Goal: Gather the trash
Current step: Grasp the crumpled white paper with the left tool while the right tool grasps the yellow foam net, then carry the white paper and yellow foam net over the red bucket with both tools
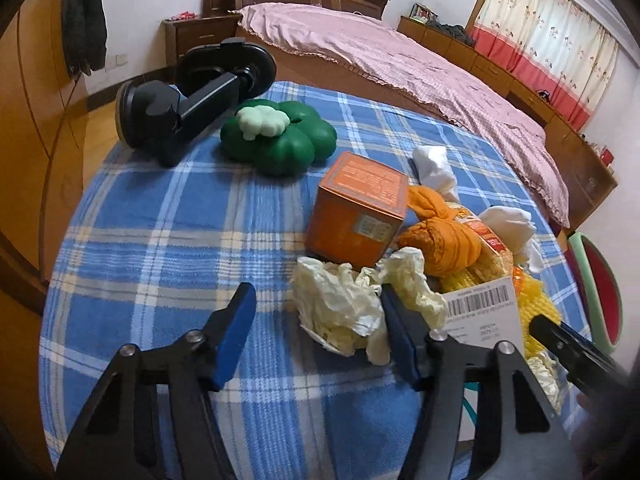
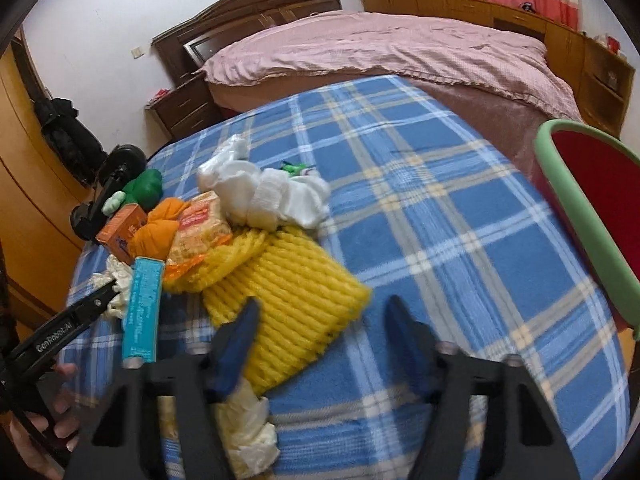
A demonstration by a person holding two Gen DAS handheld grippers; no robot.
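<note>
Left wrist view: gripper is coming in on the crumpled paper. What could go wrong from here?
1. The left gripper sits off-centre: the crumpled paper lies against its right finger, with bare blanket between the fingers. Closing may catch only an edge.
2. The orange box touches the paper and could get nudged.
3. The right gripper works close by at the yellow foam net; the two could collide.

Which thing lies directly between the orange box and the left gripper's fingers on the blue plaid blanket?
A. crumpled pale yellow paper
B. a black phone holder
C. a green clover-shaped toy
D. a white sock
A: the crumpled pale yellow paper sits just below the orange box, beside the left gripper.
</note>
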